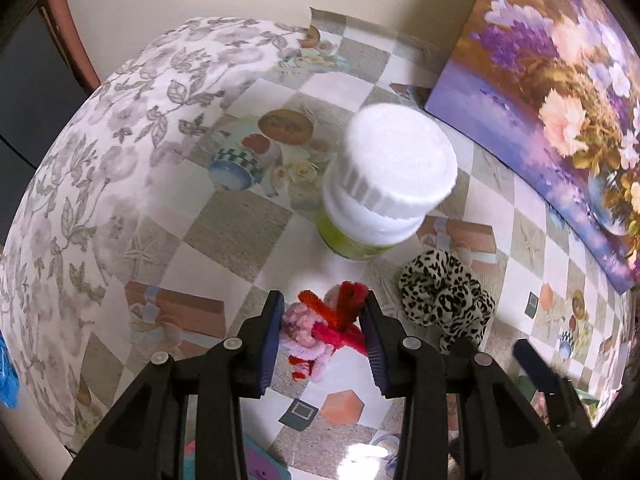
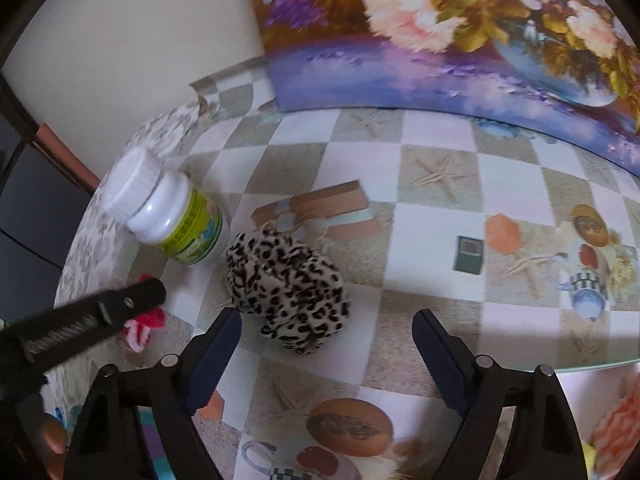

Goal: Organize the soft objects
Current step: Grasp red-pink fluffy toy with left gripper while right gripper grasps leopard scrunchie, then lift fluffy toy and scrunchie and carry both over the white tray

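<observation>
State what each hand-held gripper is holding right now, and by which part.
The left hand-held gripper pinches the red and pink fuzzy bundle across its upper red part. The right hand-held gripper holds nothing; the leopard-print scrunchie lies untouched.

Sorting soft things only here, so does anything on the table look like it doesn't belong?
Yes: the white-capped bottle with a green label is a hard container, standing beside the leopard-print scrunchie and near the red and pink fuzzy bundle that sits between the left gripper's fingers. Nothing looks spilled or damaged.

A red-and-pink fuzzy bundle [image 1: 320,322] of chenille-like strands is sitting crumpled on the checked tablecloth [image 1: 240,220]. A leopard-print fabric scrunchie [image 2: 286,290] is lying bunched near it, black spots on cream, unheld.
</observation>
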Motion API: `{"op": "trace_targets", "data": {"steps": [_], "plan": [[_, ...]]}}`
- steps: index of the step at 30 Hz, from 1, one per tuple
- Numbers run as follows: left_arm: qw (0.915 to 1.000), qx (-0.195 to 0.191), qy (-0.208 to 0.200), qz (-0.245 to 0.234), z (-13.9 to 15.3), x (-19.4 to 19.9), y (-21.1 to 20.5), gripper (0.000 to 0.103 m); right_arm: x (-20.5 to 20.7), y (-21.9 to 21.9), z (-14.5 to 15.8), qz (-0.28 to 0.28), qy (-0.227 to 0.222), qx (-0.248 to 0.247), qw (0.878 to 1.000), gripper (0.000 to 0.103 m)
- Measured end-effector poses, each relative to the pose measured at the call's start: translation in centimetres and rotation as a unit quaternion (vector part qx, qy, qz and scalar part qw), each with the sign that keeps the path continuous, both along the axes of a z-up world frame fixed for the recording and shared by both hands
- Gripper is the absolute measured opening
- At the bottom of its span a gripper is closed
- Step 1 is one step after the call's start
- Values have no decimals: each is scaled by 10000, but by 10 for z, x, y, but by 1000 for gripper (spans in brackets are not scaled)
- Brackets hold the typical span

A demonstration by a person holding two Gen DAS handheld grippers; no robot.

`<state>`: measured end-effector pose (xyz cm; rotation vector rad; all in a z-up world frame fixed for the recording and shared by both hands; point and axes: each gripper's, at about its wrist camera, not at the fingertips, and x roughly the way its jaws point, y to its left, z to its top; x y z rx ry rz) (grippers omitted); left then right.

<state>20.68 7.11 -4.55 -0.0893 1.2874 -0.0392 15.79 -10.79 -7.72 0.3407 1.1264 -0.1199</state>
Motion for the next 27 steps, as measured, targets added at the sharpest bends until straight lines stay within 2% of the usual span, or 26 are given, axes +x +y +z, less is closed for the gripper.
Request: {"op": "trace_targets", "data": {"steps": [5,10,13,15,19,22,27], "plan": [[10000,-33,15,35,-7,4,1,40,7,11,-13,93,102,-89,9999,82],[10000,-68,34,30,-2,1,0,40,12,23,-15,251,51,-417,9988,76],[10000,-71,49,37,-3,0,0,40,12,27,-16,330,65,-615,9975,66],[9999,-76,56,47,-3,0,1,40,12,27,-15,342,49,-650,9973,54],[10000,-73,48,47,-3,1,0,40,10,26,-15,344,33,-657,9972,47],[9999,-74,62,37,-3,1,-1,40,9,25,-14,339,35,-605,9976,46],[9999,-106,71,25,1,1,-1,40,5,24,-12,333,59,-496,9982,35]]}}
